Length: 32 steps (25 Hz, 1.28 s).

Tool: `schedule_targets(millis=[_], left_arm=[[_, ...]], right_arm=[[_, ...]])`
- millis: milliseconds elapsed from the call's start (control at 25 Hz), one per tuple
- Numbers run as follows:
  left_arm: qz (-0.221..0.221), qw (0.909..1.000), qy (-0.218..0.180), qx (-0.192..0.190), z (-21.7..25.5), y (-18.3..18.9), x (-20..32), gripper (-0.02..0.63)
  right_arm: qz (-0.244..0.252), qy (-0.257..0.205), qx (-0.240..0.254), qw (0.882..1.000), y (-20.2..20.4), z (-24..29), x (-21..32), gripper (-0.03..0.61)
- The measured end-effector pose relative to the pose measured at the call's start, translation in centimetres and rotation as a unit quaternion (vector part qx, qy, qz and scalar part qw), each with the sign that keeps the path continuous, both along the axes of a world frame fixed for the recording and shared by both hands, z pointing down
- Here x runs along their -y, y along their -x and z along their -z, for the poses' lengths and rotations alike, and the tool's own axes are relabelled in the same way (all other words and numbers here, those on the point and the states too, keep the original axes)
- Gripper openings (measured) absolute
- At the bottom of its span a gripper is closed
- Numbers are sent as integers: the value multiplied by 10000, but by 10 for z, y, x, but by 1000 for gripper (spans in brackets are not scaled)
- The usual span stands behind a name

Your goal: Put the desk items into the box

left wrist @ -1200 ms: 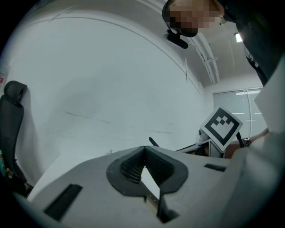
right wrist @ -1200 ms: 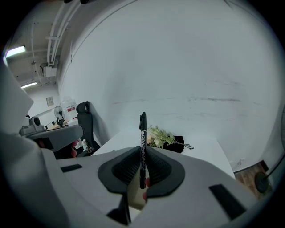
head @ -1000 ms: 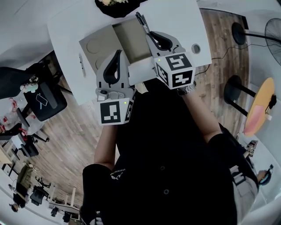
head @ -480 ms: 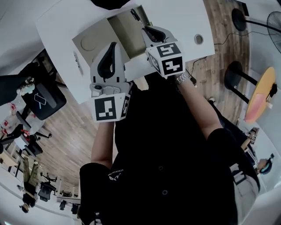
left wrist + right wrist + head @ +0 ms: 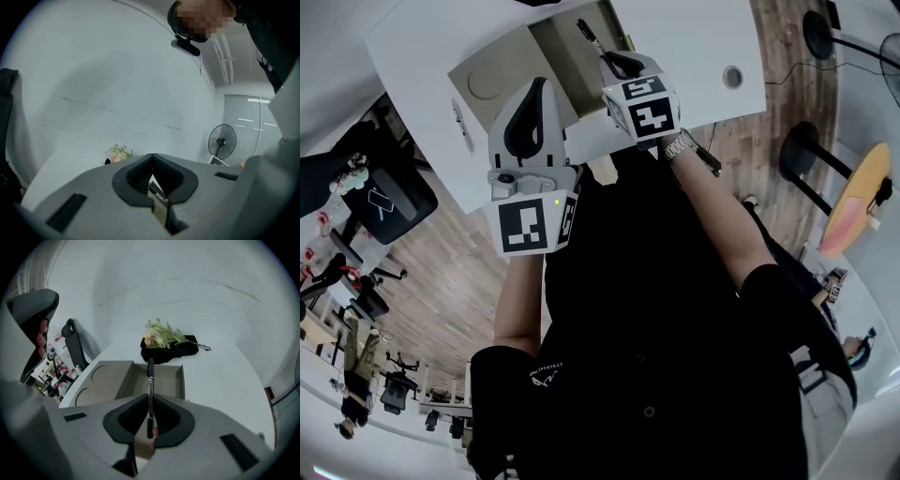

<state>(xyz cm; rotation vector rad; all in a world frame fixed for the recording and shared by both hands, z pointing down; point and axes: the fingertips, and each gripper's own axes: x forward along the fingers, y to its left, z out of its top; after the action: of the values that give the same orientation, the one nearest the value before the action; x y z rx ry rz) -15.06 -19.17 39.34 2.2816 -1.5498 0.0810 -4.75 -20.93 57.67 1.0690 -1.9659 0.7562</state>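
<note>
Right gripper (image 5: pixel 150 420) is clenching its fingers on a black pen (image 5: pixel 150 390), pen sticking out forward, hanging over the open box (image 5: pixel 171 380). Left gripper (image 5: pixel 153 190) is keeping its fingers clenched together, nothing gripped, hovering beside the right one at the counter (image 5: pixel 220 380) edge. Box is sitting on the white counter, lid flap (image 5: pixel 96 383) lying to its left. Flowers (image 5: pixel 164 339) are lying beyond the box.

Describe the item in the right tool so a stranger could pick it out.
On the white desk sits an open beige box. Over it, the right tool grips a slim black pen with white lettering on its barrel, pointing toward the flowers. Unlike the box and flowers, it is a thin stick held off the desk.
</note>
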Motion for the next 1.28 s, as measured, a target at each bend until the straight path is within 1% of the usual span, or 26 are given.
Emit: schedule_targets(millis=[360,520,760,960,1280], left_arm=[[128,9998,158,-17,-14,6,8,8],[256,9995,202,-11,-17,14,12,8],[382,9990,244,-2,-21,20,14,8],[472,9985,266,5,-21,25,12,8],[643,9974,319,4,-25,36,1,8]], right_arm=[[302,391,-97,9987,14,-33,-4,38],[479,617,-55,9969,22,-47,-8,39],[654,725,-152,9951,27,-59,-9,40],[675,927,-156,9933,31,-70,-13,40],[778,1012,-380,9911,31,-81,-18,42]])
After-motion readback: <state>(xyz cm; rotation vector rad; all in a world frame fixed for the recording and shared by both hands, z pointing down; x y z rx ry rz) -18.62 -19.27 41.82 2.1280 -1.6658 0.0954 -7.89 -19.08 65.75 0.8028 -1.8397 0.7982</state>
